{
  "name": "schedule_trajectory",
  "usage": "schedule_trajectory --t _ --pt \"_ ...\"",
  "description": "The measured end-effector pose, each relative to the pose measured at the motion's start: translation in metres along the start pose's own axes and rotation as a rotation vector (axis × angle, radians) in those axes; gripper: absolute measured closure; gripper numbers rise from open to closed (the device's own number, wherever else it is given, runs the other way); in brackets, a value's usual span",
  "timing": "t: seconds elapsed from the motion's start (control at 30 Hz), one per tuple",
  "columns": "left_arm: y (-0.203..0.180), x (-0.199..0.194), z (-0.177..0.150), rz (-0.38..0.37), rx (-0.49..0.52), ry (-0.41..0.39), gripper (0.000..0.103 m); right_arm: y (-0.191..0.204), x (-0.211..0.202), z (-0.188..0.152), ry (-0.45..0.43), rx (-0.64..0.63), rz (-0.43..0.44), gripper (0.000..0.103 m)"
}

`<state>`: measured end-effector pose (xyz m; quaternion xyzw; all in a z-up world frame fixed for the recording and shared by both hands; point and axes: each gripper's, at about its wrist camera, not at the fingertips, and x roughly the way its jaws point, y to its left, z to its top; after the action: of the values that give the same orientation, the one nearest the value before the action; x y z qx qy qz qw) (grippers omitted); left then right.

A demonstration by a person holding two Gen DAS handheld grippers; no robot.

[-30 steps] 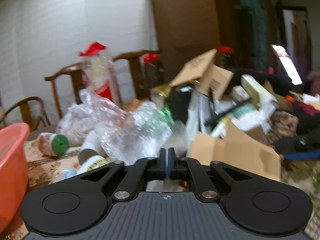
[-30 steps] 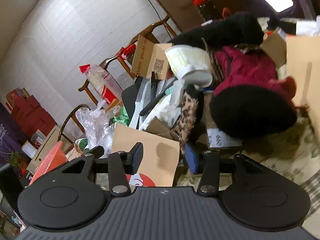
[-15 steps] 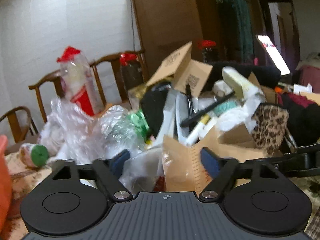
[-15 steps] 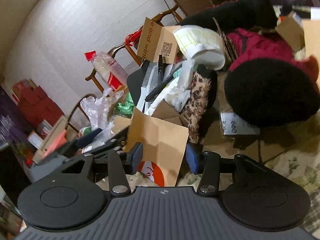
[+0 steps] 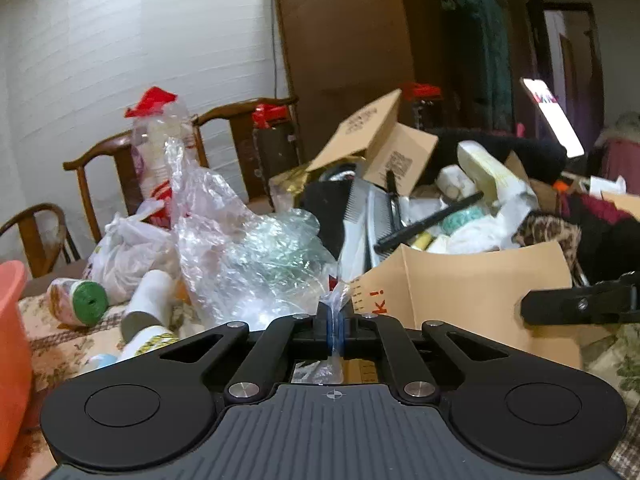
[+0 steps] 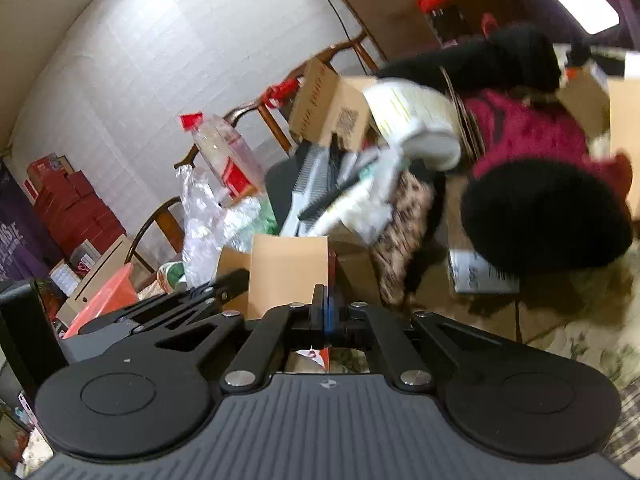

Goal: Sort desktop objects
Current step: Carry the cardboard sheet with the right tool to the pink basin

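We judged the step in hand to be freeing the cardboard box (image 5: 480, 284) from the clutter around it so its contents could be sorted. The left gripper (image 5: 333, 320) had just closed, and its fingers were clenched on a wisp of clear plastic film (image 5: 335, 298) that stuck up between the pads. The right gripper (image 6: 325, 308) had just closed too, its fingers grasping the near wall of the cardboard box, whose tan flap (image 6: 288, 264) rose straight ahead of the pads.

To do this well, we thought the 2 hands should work against each other: the right one holding the box steady, the left one drawing the film away slowly and low. Only a thin edge of film was pinched, so a quick tug could tear it or let it slip. The box was crammed with combs (image 5: 360, 216) and other loose items, so tilting it risked a spill.

The film belonged to the crumpled heap of plastic (image 5: 256, 264) lying on the worktop (image 5: 60, 340) just left of the box and touching it. In the left wrist view, the right gripper's arm reached in from the right edge against the box wall. An orange basin (image 5: 12, 320) stood well apart at the far left.
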<state>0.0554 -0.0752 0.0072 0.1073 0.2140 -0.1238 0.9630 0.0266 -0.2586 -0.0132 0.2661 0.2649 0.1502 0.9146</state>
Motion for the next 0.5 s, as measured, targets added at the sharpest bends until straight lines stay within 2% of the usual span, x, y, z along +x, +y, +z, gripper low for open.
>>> schedule_trajectory --t 0.5 --pt "0.021 -0.054 0.032 0.031 -0.012 -0.119 0.103 0.041 -0.027 0.015 -0.087 -0.060 0.048 0.103"
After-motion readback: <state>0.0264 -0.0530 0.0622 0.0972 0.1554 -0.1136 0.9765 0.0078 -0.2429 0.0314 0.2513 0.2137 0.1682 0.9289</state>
